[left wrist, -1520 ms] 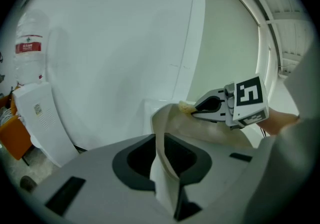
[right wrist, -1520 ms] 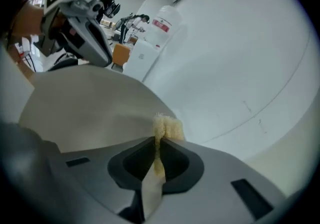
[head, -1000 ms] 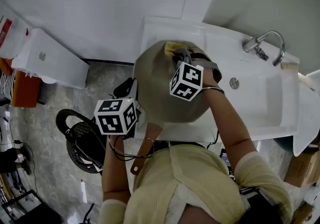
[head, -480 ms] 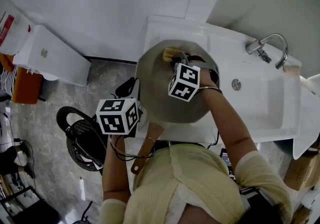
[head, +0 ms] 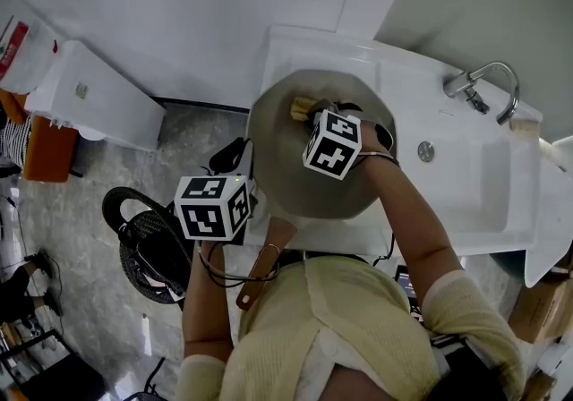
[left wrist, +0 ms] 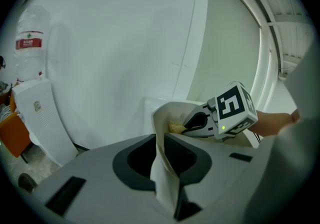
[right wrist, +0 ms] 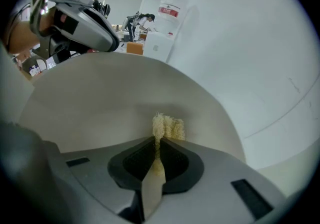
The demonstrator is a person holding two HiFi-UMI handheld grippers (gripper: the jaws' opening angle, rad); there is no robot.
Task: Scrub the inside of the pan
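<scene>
A beige round pan (head: 295, 171) is held tilted over the white sink's left end, its wooden handle (head: 260, 267) pointing towards the person. My left gripper (head: 240, 166) is shut on the pan's rim (left wrist: 161, 168) close to the handle, and the thin wall stands between its jaws. My right gripper (head: 315, 115) reaches into the pan, shut on a yellow sponge (head: 301, 107). In the right gripper view the sponge (right wrist: 168, 127) sticks out past the jaws and presses on the pan's inner wall (right wrist: 100, 98). From the left gripper view the sponge (left wrist: 176, 128) shows inside the pan with the right gripper (left wrist: 200, 122) behind it.
The white sink (head: 466, 198) runs to the right, with a drain (head: 426, 151) and a chrome faucet (head: 483, 86) at its back. A black basket (head: 143, 251) stands on the floor at the left, beside a white cabinet (head: 89, 104). A white wall lies behind the sink.
The right gripper has drawn the sponge a little back from the pan's far rim, down the inner wall. The left gripper keeps its hold on the rim.
</scene>
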